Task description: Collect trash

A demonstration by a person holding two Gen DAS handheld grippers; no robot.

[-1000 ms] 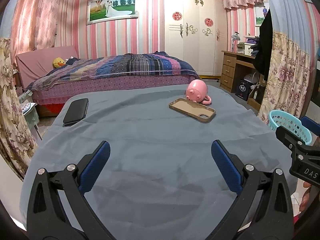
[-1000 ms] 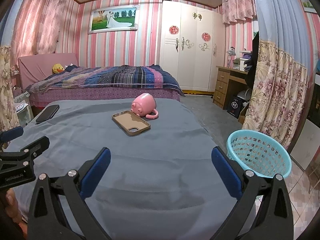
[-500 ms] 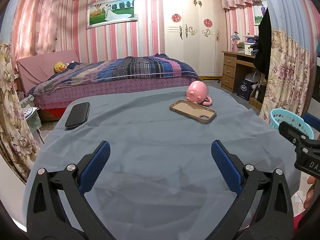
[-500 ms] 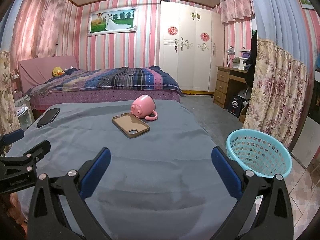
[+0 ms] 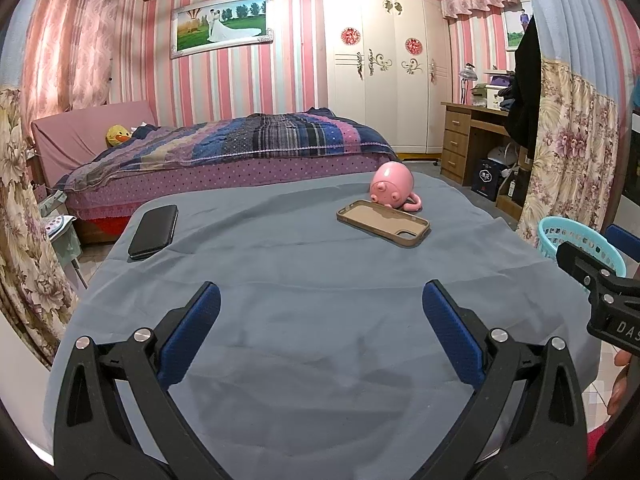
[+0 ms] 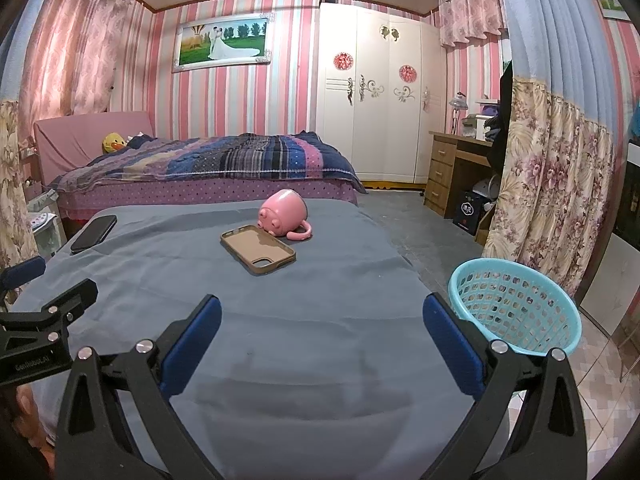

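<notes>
Covering the table (image 5: 320, 280), grey cloth is lying bare; both grippers, left gripper (image 5: 320, 332) and right gripper (image 6: 322, 334), are hovering spread wide, the blue basket (image 6: 516, 304) sitting just beside the right one.

On the grey-cloth-covered bench (image 5: 320, 320) lie three things: one pink pig-faced ceramic mug (image 5: 391, 188) on its side, one tan empty phone case (image 5: 383, 228), and one black phone (image 5: 154, 231). One light-blue perforated plastic basket (image 6: 516, 311) stands beside the bench.

Grey-clothed table (image 5: 320, 300), pink mug (image 5: 391, 189), phone case (image 5: 383, 227), phone (image 5: 154, 231)
</notes>
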